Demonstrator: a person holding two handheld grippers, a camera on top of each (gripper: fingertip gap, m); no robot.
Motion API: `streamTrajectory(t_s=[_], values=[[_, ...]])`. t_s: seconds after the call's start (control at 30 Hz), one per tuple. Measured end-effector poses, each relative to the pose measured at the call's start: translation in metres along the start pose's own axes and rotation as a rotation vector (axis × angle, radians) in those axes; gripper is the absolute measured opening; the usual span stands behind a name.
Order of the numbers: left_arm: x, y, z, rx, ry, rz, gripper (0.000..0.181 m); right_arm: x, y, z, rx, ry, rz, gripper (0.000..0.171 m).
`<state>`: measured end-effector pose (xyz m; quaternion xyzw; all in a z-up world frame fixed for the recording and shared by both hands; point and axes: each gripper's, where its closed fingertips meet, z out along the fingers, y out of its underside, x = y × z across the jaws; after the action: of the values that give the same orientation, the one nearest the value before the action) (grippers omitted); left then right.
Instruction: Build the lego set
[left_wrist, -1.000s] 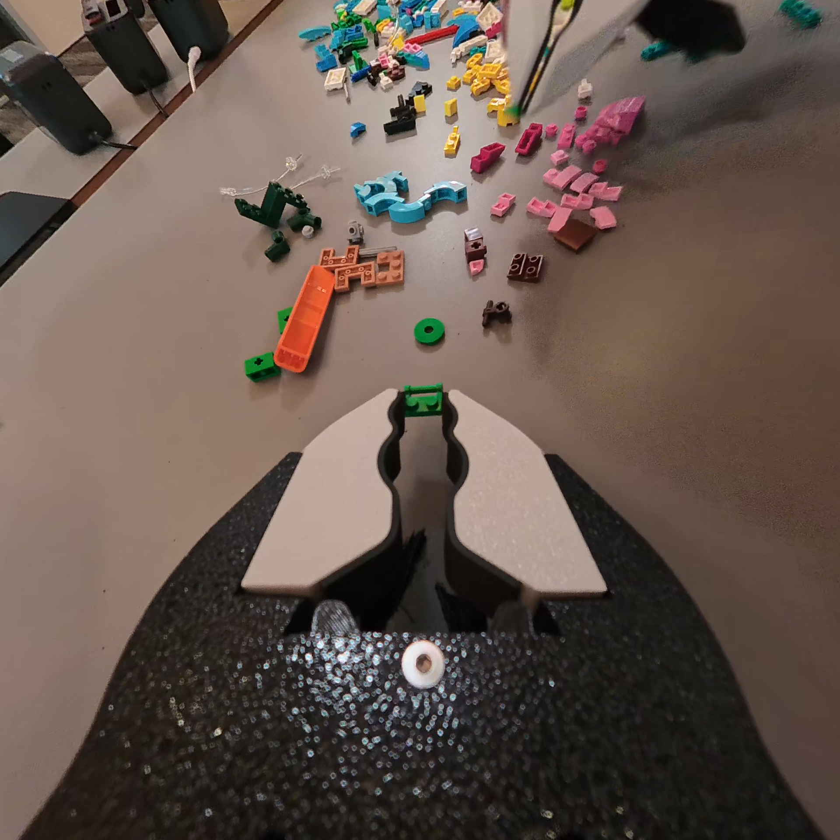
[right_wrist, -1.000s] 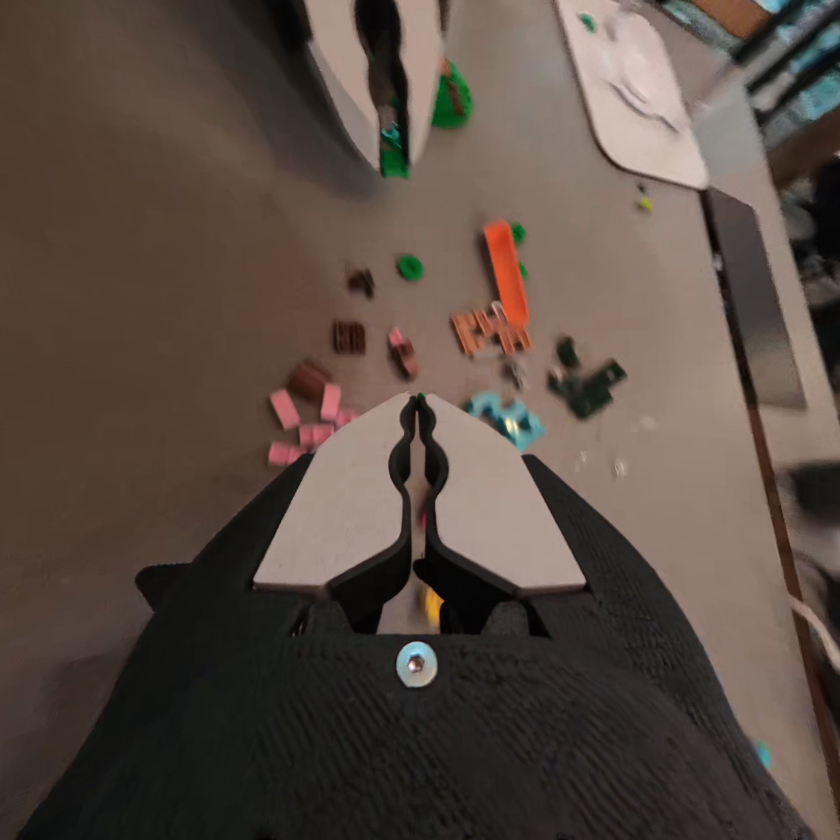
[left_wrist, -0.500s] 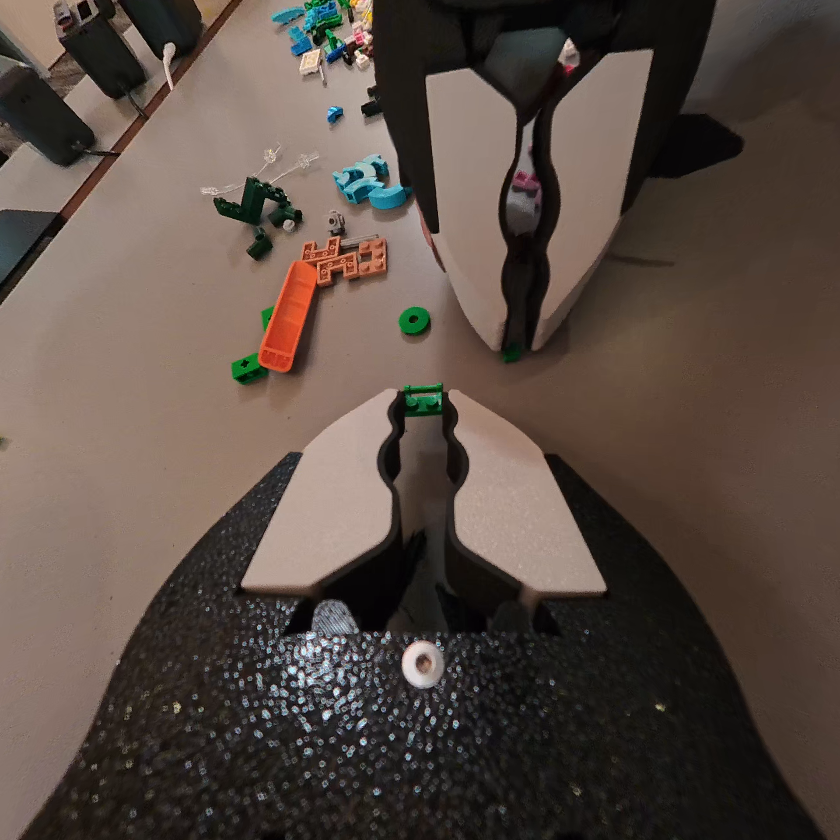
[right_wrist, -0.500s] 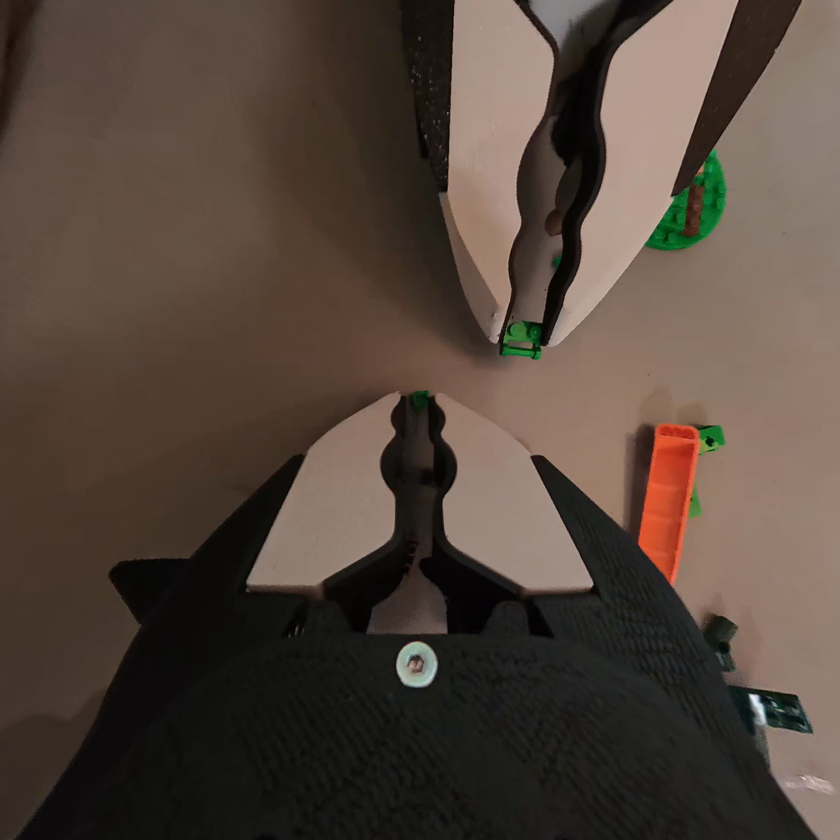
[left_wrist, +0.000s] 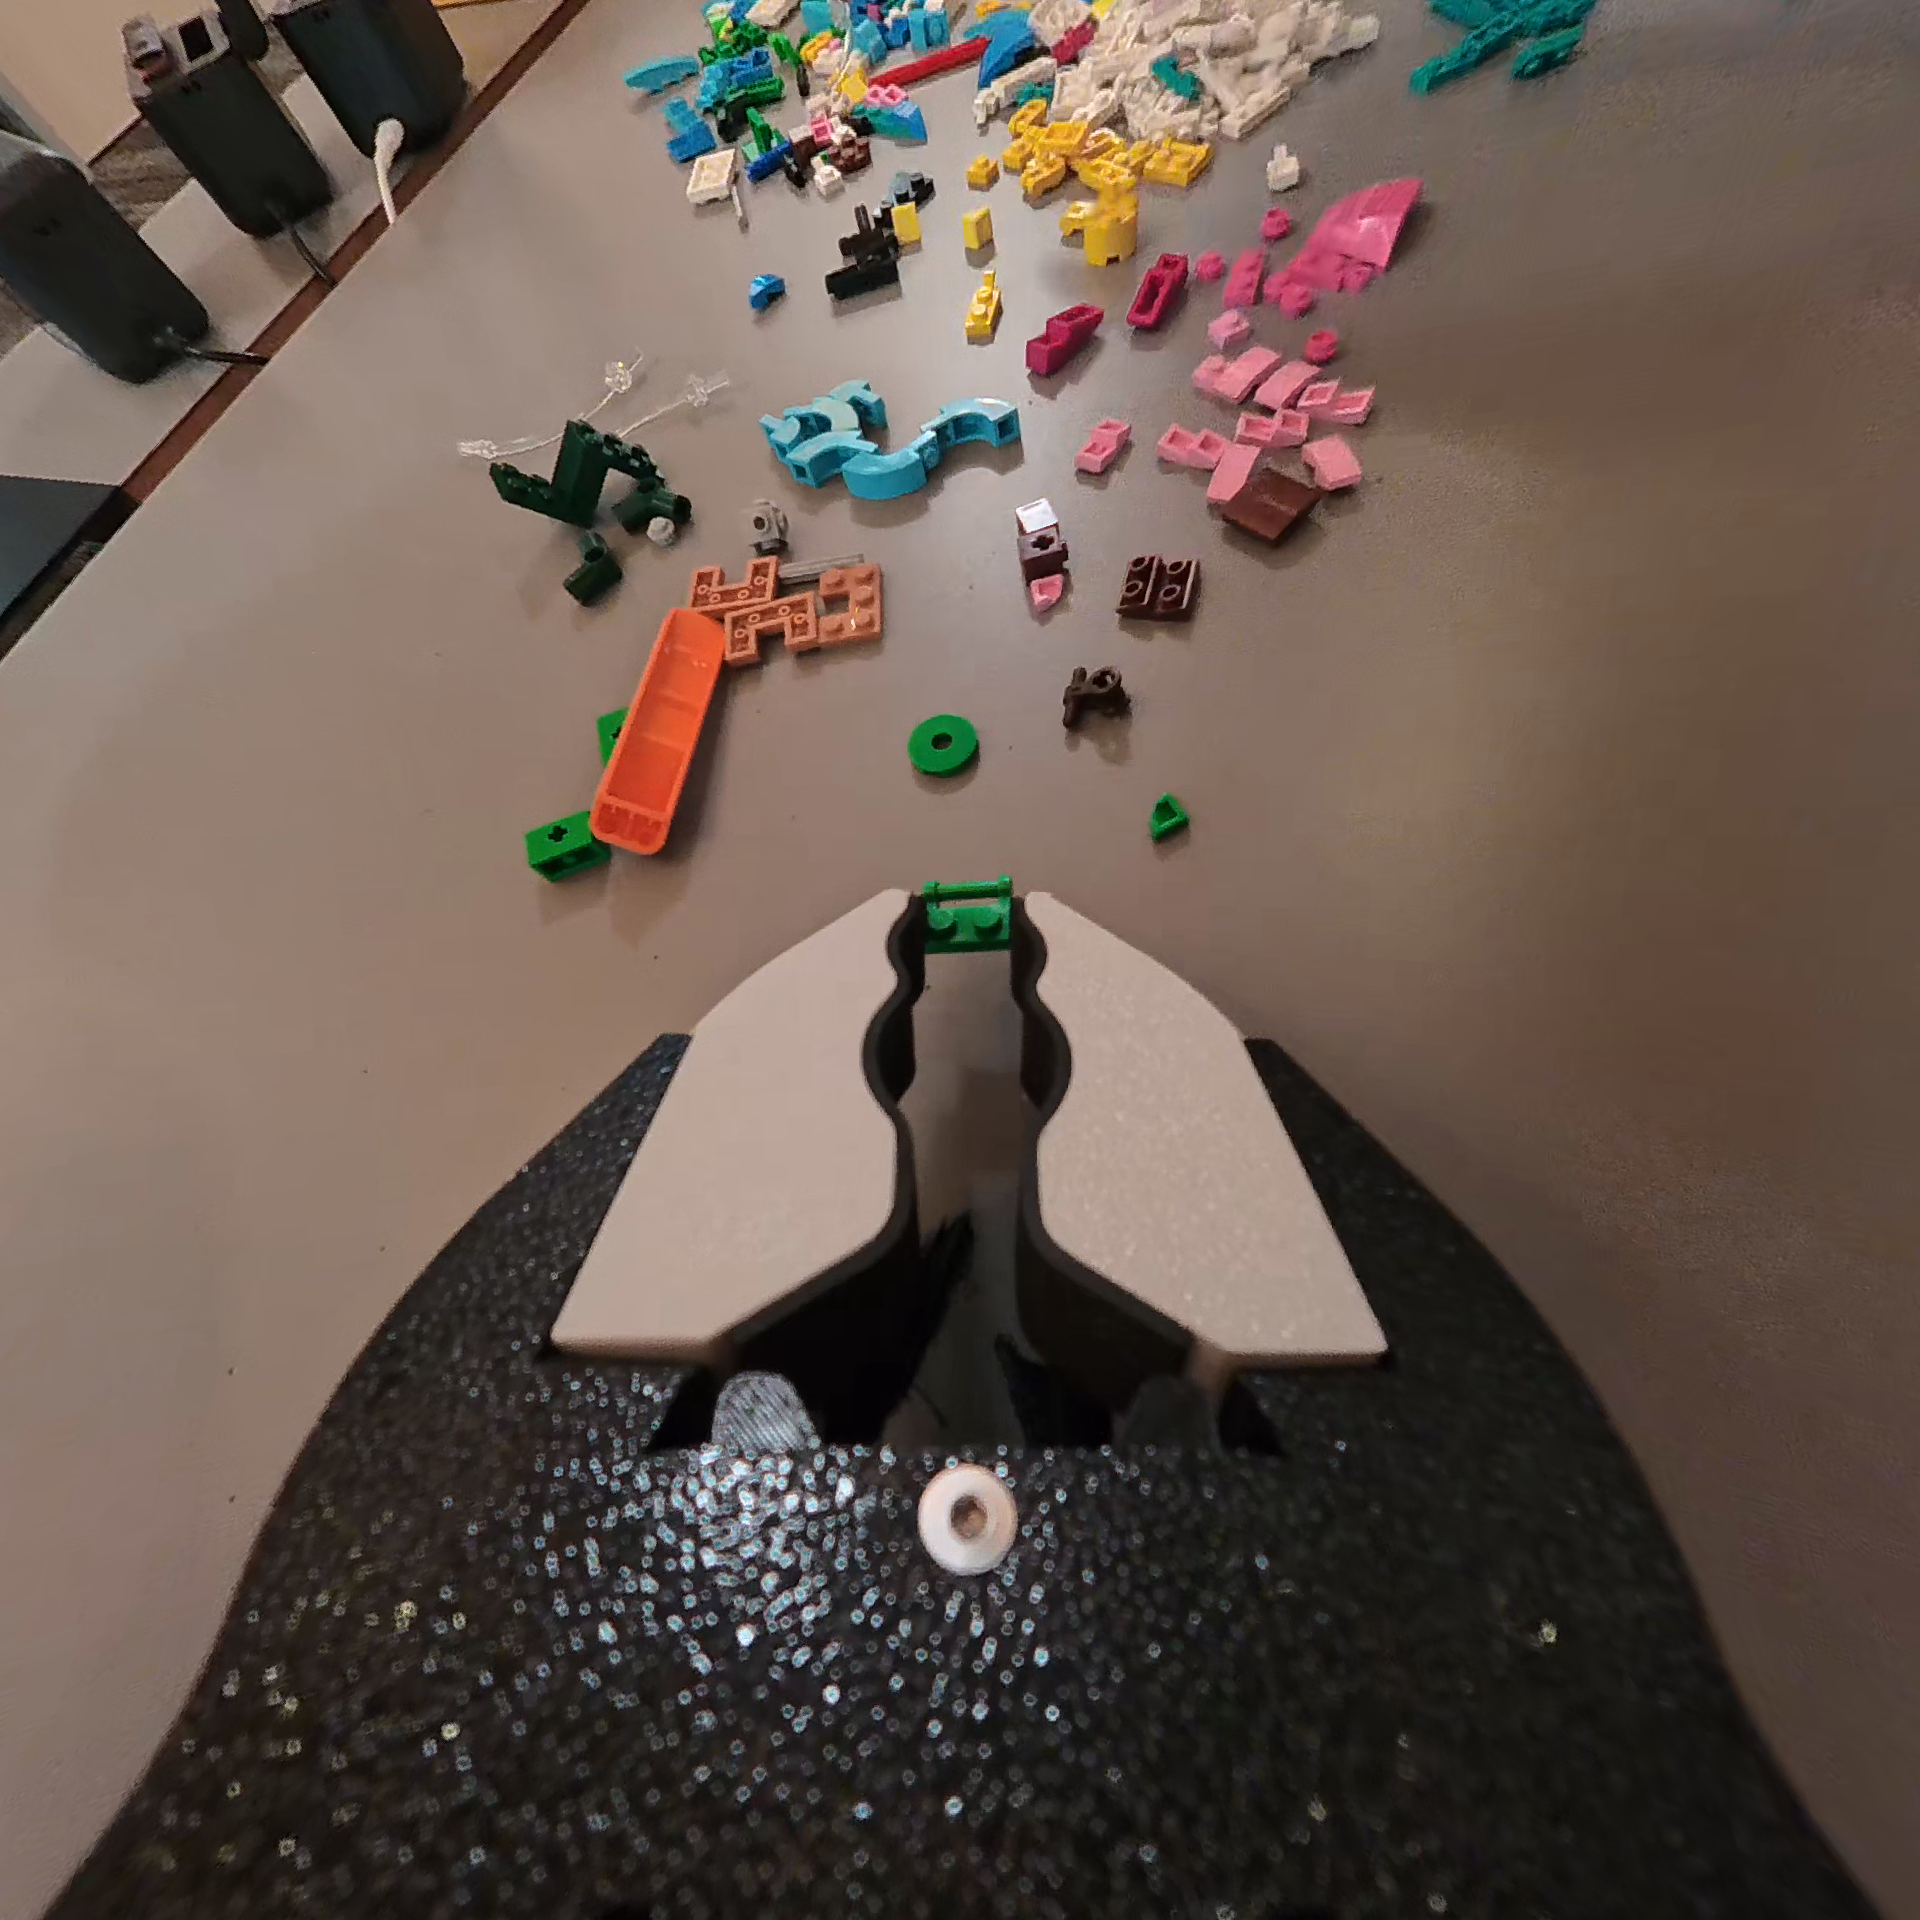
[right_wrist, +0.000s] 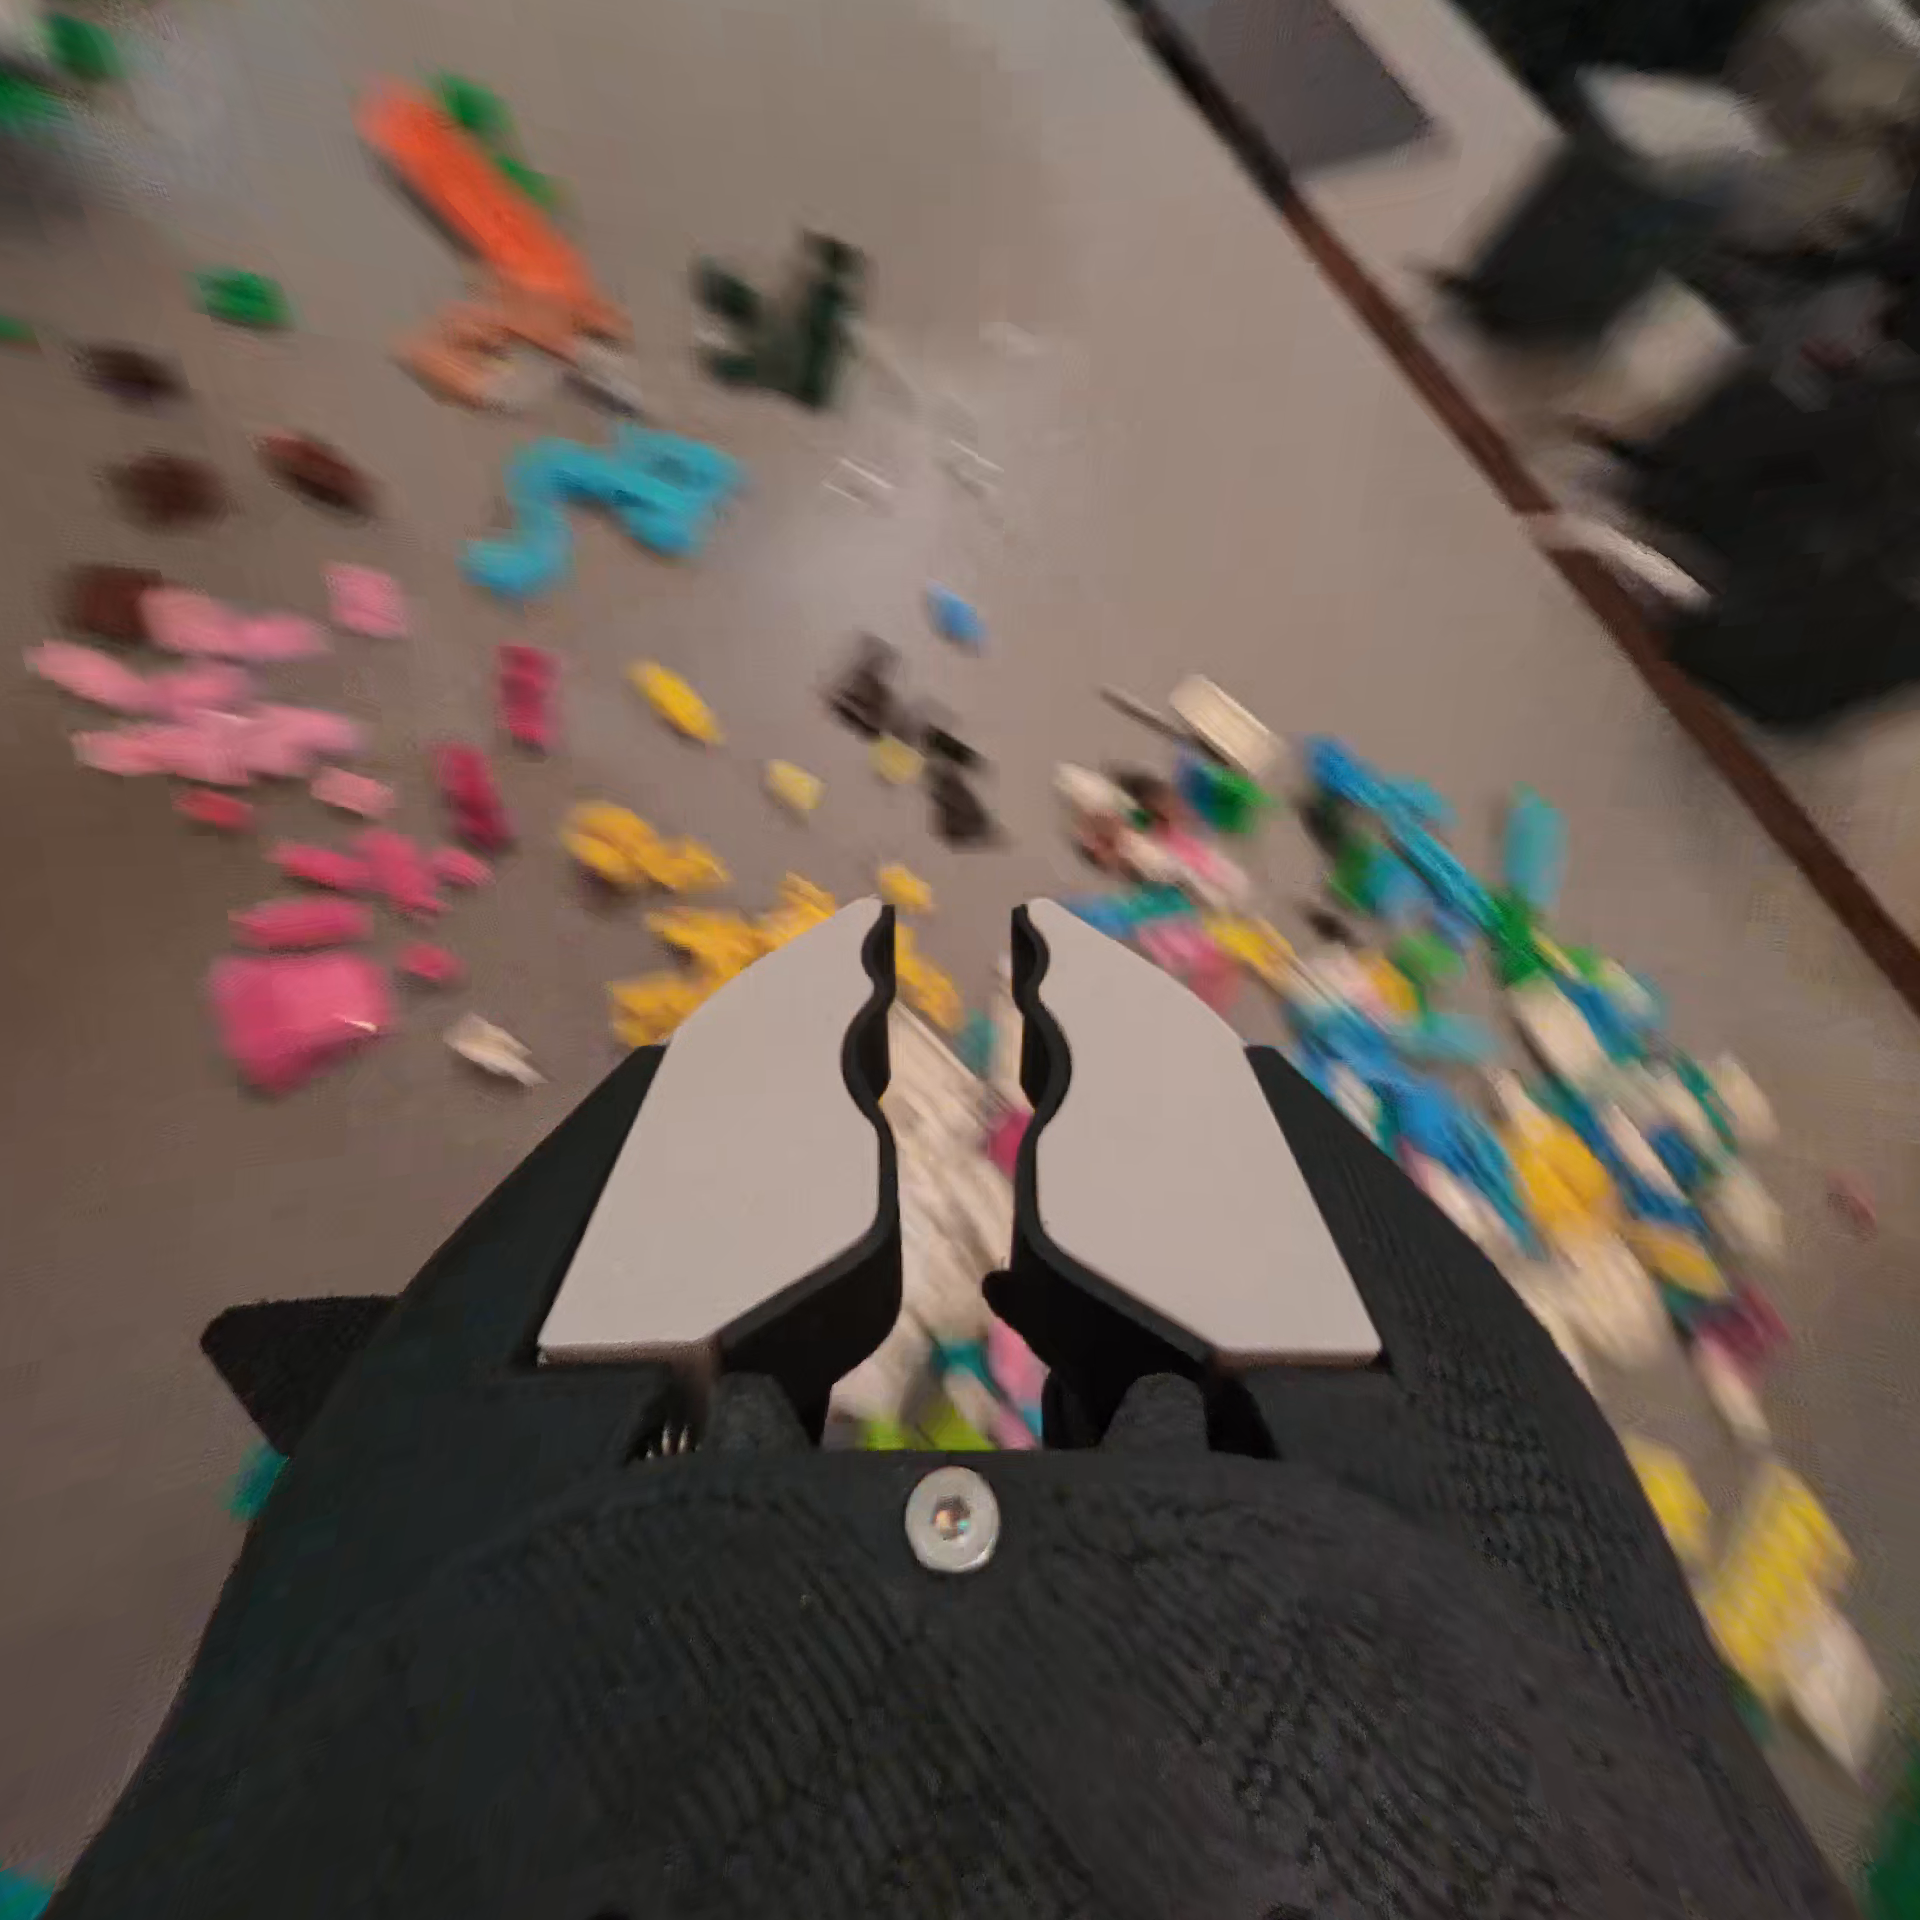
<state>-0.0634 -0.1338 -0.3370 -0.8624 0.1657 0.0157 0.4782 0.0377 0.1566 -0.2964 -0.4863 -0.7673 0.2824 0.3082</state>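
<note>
My left gripper (left_wrist: 968, 914) is shut on a small green plate with a bar handle (left_wrist: 968, 916) and holds it just above the grey table (left_wrist: 312, 935). A tiny green wedge piece (left_wrist: 1169, 816) lies on the table ahead and to the right of it. My right gripper (right_wrist: 948, 920) is open and empty, above the yellow pieces (right_wrist: 707, 935) of the loose brick pile; that view is blurred by motion. The right gripper does not show in the left wrist view.
Ahead of the left gripper lie an orange brick separator (left_wrist: 660, 732), a green round disc (left_wrist: 943, 744), tan plates (left_wrist: 790, 608), dark green parts (left_wrist: 582, 483), light blue curves (left_wrist: 883, 447), pink pieces (left_wrist: 1268, 416) and a mixed pile (left_wrist: 1039, 94). Black devices (left_wrist: 239, 135) stand past the table's left edge.
The right gripper has let go of the tiny green wedge near the left gripper, opened, and swung away to the brick pile. The left gripper has kept still with its green plate.
</note>
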Motion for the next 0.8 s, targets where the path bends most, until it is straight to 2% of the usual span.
streamTrajectory(t_s=[0.03, 0.1, 0.17, 0.3, 0.57, 0.8], values=[[0.0, 0.0, 0.0, 0.0, 0.0, 0.0, 0.015, 0.029, 0.018, -0.016, -0.031, 0.091, 0.058, 0.019], [0.0, 0.0, 0.0, -0.003, -0.001, 0.004, 0.015, 0.075, 0.054, -0.046, -0.097, 0.224, 0.163, 0.018], [0.0, 0.001, 0.0, -0.008, -0.002, 0.008, 0.015, 0.103, 0.088, -0.066, -0.173, 0.286, 0.252, 0.017], [0.0, 0.001, 0.001, -0.011, -0.002, 0.008, 0.015, 0.117, 0.141, -0.077, -0.307, 0.233, 0.341, 0.012], [0.0, 0.001, 0.0, -0.008, 0.0, 0.008, 0.015, 0.128, 0.167, -0.062, -0.426, 0.176, 0.324, 0.01], [0.001, 0.001, 0.001, -0.013, 0.002, 0.015, 0.015, 0.137, 0.169, -0.056, -0.442, 0.154, 0.357, 0.014]])
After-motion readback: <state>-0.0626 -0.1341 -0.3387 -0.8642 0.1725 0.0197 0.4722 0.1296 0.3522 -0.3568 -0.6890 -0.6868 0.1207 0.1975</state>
